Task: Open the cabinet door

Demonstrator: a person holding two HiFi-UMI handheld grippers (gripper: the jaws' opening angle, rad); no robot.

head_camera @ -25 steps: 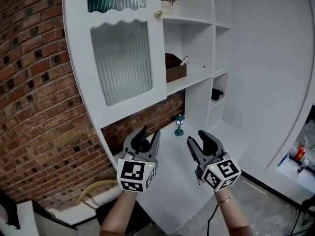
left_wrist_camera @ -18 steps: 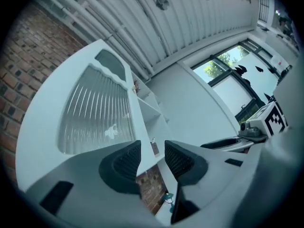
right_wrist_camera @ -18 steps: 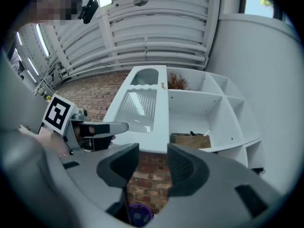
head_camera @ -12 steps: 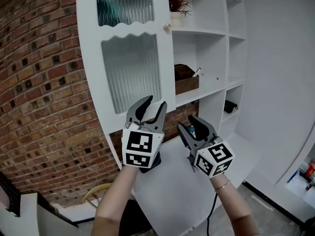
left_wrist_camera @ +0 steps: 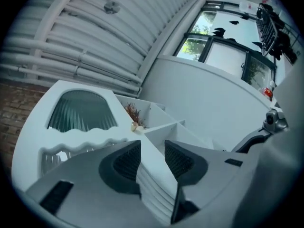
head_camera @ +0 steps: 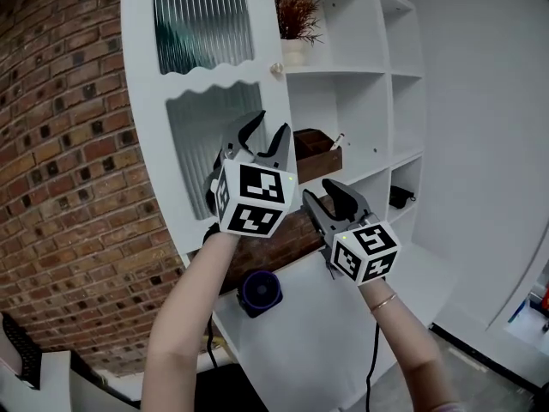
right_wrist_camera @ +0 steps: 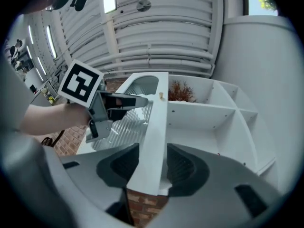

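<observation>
The white cabinet door (head_camera: 206, 101) has two ribbed glass panels and stands shut, with a small round knob (head_camera: 276, 69) at its right edge. My left gripper (head_camera: 262, 131) is raised in front of the lower glass panel, below the knob, open and holding nothing. My right gripper (head_camera: 322, 197) hangs lower and to the right, near the door's bottom right corner, also open. In the left gripper view, the jaws (left_wrist_camera: 152, 148) point up at the door (left_wrist_camera: 80, 110) and knob (left_wrist_camera: 134, 126). The right gripper (right_wrist_camera: 153, 156) looks along the door's edge (right_wrist_camera: 154, 127), with the left gripper (right_wrist_camera: 135, 100) ahead.
Open white shelves (head_camera: 360, 71) fill the cabinet's right side. They hold a potted plant (head_camera: 296, 20), a brown box (head_camera: 316, 153) and a black item (head_camera: 399, 197). A brick wall (head_camera: 69, 187) lies left of and behind the cabinet. A white counter (head_camera: 292, 333) runs below.
Both grippers have risen in front of the cabinet, the left one higher and rolled. The left now stands before the lower glass panel. The head view has tilted upward.
</observation>
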